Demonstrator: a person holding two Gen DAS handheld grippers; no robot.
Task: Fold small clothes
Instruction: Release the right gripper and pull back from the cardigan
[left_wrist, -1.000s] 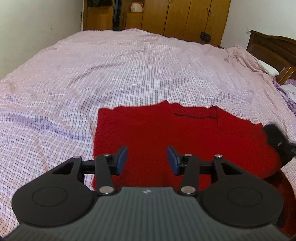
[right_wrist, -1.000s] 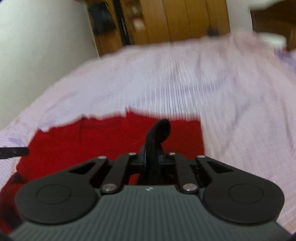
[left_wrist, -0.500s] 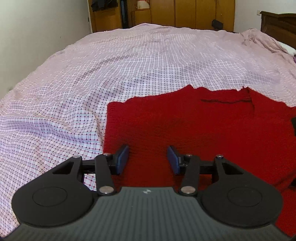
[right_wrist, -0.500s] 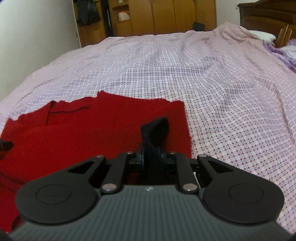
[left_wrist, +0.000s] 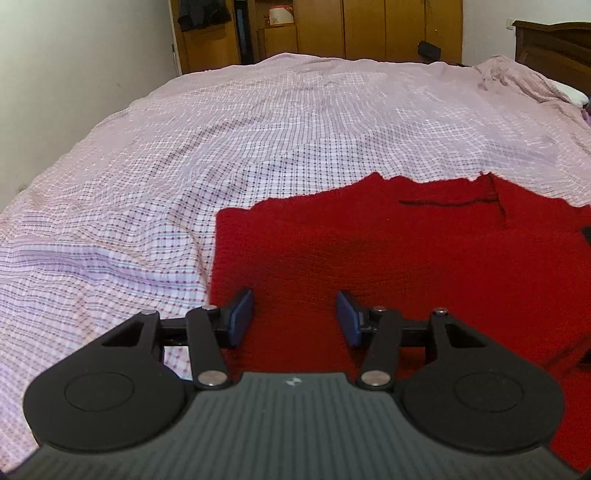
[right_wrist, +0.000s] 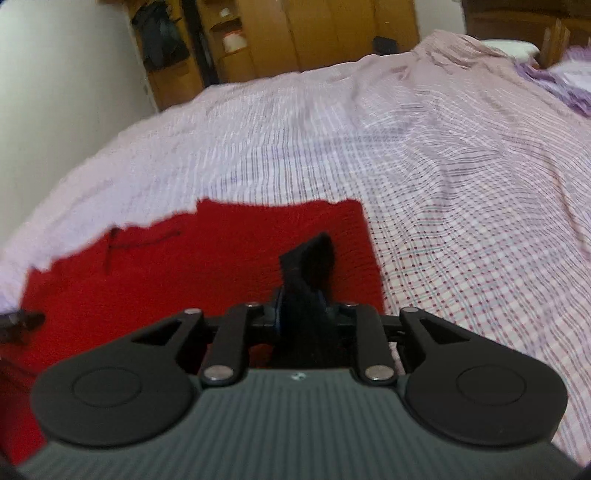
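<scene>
A bed (left_wrist: 295, 122) under a pink checked sheet (right_wrist: 461, 192) fills the room; wooden wardrobes (left_wrist: 369, 29) line the far wall; a dark wooden headboard (left_wrist: 550, 40) stands far right; white wall (left_wrist: 74, 74) at left.

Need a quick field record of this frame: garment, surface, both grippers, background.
garment: red knit garment, lying flat, partly folded, a dark seam line near its far edge
surface: checked pink bedsheet, wrinkled
left gripper: jaws apart, nothing between them, above the garment's near left part
right gripper: jaws closed on a black fabric piece that sticks up ahead of them
contact: cannot tell whether the black piece is part of the garment
background: wooden wardrobe, dark headboard
</scene>
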